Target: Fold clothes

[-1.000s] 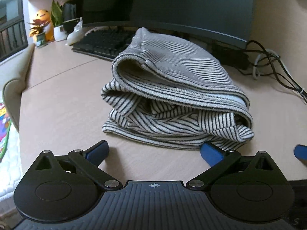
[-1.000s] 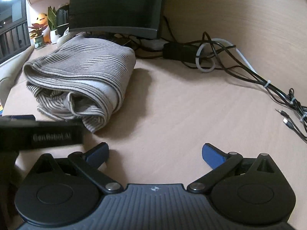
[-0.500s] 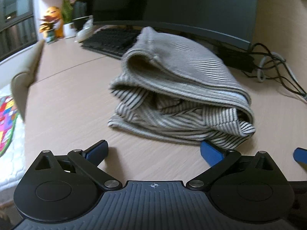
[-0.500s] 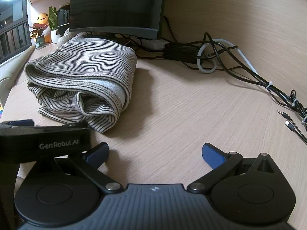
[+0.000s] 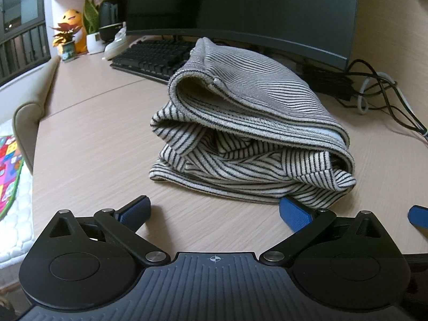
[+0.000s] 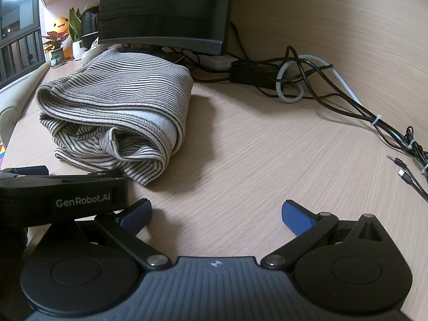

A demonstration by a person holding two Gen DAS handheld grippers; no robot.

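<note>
**Striped garment lying folded on the table, both grippers empty**

A striped garment [image 5: 248, 133] is seen folded into a thick, rounded bundle on the light wood-grain table [image 5: 88, 144]. The outer layer is formed by the grey-beige reverse side of the fabric, crossed by thin dark stripes, and is wrapped over the top like a flap. Beneath it, cream layers with bolder black stripes are bunched and creased, and a ribbed cuff or hem is exposed at the near right corner. A stitched edge is visible along the rim of the top layer. In the right wrist view the same bundle [image 6: 117, 117] is shown from its other side, with a pale inner face turned out at the fold.

The left gripper [image 5: 214, 211] is held low over the table just in front of the bundle, its blue-padded fingers [image 5: 136, 208] spread wide with nothing between them. The right finger pad lies just beside the garment's near corner; whether it touches cannot be told. The right gripper [image 6: 216, 214] is likewise spread wide and empty over bare table, to the right of the garment.

Behind the garment a dark monitor [image 5: 240, 8] and a black keyboard [image 5: 152, 56] are seen, and a tangle of cables [image 6: 321, 85] lies to the right.
</note>
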